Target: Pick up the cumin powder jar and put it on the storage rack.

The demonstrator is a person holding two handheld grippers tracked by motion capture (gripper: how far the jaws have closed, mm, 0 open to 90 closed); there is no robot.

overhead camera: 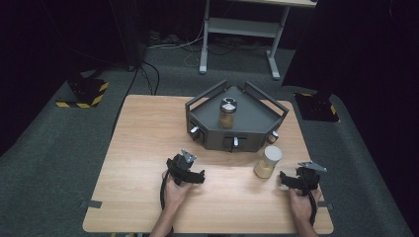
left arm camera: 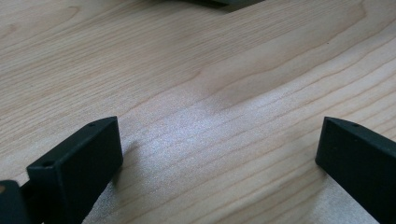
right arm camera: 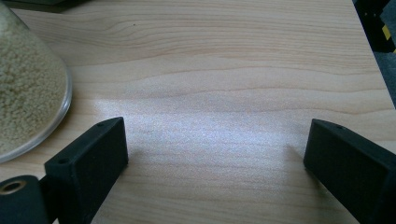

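A dark grey angular metal tray (overhead camera: 257, 129) with raised rails and small knobs on its front wall stands at the far middle of the pale wooden bench (overhead camera: 143, 143). Inside it, upright and alone, sits a small glass jar with a silver lid (overhead camera: 228, 113), filled with a brownish powder or grain; the high view is too coarse to say which.

In front of the tray's right front corner, on the bare wood, stands a clear cylindrical jar of pale beige granules with a white lid (overhead camera: 268, 162). It is apart from the tray wall and nothing leans on it. In the right gripper view its rounded glass side (right arm camera: 28, 88) rises just beside the left jaw, close but not touching.

The right hand-held gripper (overhead camera: 291, 180) rests low near the bench's right front corner, just right of the beige jar, jaws spread wide with only wood grain between them. The left hand-held gripper (overhead camera: 195, 176) lies at the front middle of the bench, well apart from both jars, likewise released and grasping nothing; its own view shows bare wood (left arm camera: 210, 93) between the jaws.

The left half of the bench is open. The right edge runs close beside the right hand, with grey carpet (overhead camera: 360, 163) beyond it.
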